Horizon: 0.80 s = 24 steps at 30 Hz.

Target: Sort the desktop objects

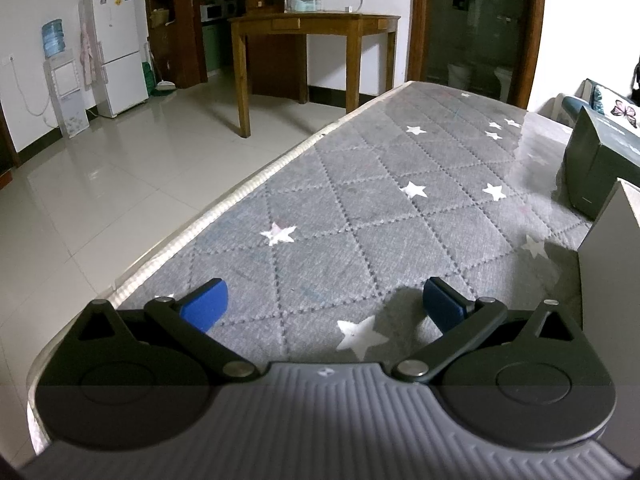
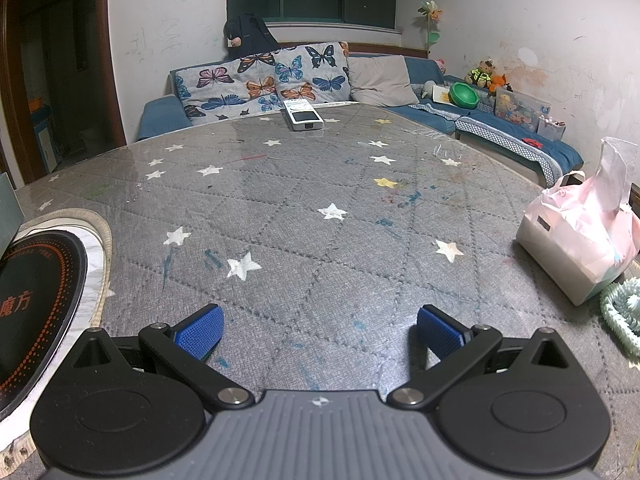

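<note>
1. The left claw (image 1: 324, 304) has its blue pads spread wide with nothing between them, hovering low over the star-patterned desk (image 1: 360, 216). The right claw (image 2: 320, 330) is likewise spread and empty.
2. Things to sort, right wrist view: a white remote-like device (image 2: 303, 115) far off at 12 o'clock by the desk's far edge; a pink tissue pack (image 2: 576, 244) at 3 o'clock near the right edge; a pale green woven thing (image 2: 620, 316) just beside it at 4 o'clock, partly cut off; a round black cooktop (image 2: 36, 304) at 9 o'clock.
3. Left wrist view: a dark box (image 1: 600, 168) at 2 o'clock, and a grey box (image 1: 612, 264) at 3 o'clock close by the right finger.
4. Risks, as I judge them: the soft tissue pack may crush or slip if pinched by its loose wrapper; the remote-like device lies near the far edge and could be nudged off; the left claw may knock the grey box when swinging right.
5. Writing: the cooktop shows orange characters "魔方". The dark box's print is too small to read.
</note>
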Each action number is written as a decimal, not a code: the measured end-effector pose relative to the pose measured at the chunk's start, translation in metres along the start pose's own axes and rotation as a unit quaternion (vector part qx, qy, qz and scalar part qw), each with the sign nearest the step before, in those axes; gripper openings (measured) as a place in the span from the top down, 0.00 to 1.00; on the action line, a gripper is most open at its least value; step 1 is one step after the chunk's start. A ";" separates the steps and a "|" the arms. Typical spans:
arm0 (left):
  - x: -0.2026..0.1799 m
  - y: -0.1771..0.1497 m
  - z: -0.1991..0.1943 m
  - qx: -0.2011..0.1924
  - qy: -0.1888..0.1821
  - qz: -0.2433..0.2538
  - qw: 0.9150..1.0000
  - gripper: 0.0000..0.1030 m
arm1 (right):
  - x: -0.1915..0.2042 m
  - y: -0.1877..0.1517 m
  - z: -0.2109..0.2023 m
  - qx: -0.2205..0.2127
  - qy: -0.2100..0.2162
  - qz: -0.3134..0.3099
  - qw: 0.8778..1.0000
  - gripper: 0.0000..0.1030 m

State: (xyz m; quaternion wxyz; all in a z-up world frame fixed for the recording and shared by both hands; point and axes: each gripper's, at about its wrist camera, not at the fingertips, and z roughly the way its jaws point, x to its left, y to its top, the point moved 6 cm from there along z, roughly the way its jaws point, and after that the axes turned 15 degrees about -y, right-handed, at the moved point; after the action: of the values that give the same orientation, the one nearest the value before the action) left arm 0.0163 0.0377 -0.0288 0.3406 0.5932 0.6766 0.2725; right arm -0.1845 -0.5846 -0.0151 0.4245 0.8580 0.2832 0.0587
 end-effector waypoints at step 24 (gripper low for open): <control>0.005 -0.018 -0.005 -0.004 0.000 0.001 1.000 0.00 | 0.000 0.000 0.000 0.000 0.000 0.000 1.000 0.00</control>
State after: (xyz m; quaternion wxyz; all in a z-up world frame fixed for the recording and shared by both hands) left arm 0.0007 0.0407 -0.0401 0.3427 0.5926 0.6751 0.2749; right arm -0.1847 -0.5845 -0.0151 0.4245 0.8580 0.2831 0.0589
